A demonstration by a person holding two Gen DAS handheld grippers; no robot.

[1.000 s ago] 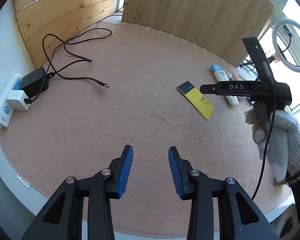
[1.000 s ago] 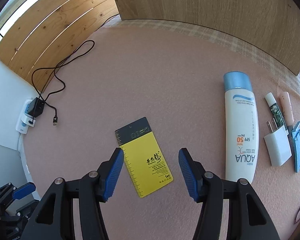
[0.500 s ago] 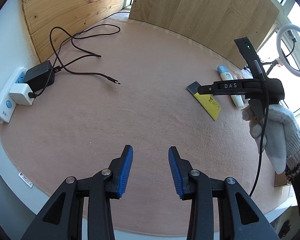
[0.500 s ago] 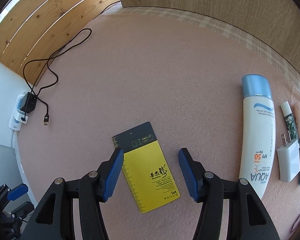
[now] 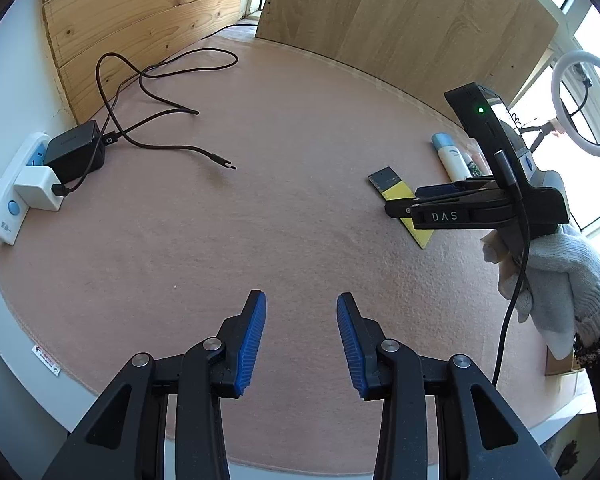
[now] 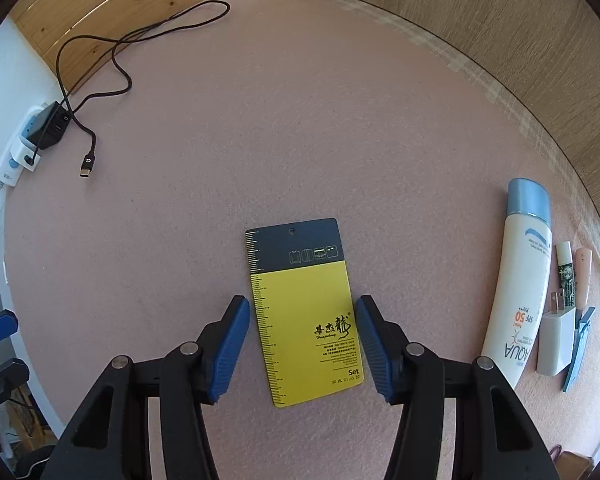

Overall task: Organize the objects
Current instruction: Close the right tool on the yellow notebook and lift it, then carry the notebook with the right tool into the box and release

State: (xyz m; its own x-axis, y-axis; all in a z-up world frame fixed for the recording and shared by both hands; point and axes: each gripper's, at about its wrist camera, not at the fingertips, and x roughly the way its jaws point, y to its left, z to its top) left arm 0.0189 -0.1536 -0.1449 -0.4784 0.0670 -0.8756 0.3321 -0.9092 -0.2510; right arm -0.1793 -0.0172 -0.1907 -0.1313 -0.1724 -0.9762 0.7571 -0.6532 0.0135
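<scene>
We hold the right gripper (image 6: 302, 344) pointing steeply down over a pink felt-covered table (image 6: 300, 120), its blue pads (image 6: 230, 346) straddling a yellow and dark card (image 6: 304, 312) that lies flat on the felt. The jaws are closing; the card sits between them, its long edges just inside the pads, and we cannot tell whether the pads touch it yet. From the left wrist view the same card (image 5: 398, 192) shows partly under the right gripper (image 5: 404, 206), held by a hand (image 5: 548, 280) in a white knit glove.

Along the table's right edge lie a white sunscreen bottle (image 6: 518, 280) with a blue cap, a small tube (image 6: 566, 274), a pale pink stick (image 6: 582, 276), a white plug adapter (image 6: 556, 338) and a blue clip (image 6: 578, 354), close beside one another.

Our left gripper (image 5: 302, 338) hangs over bare felt near the table's front edge, its jaws spread with nothing between them. At the left edge a black charger (image 5: 74, 152) sits in a white power strip (image 5: 10, 196), its black cable (image 5: 160, 92) looping across the felt toward the wooden boards at the back.
</scene>
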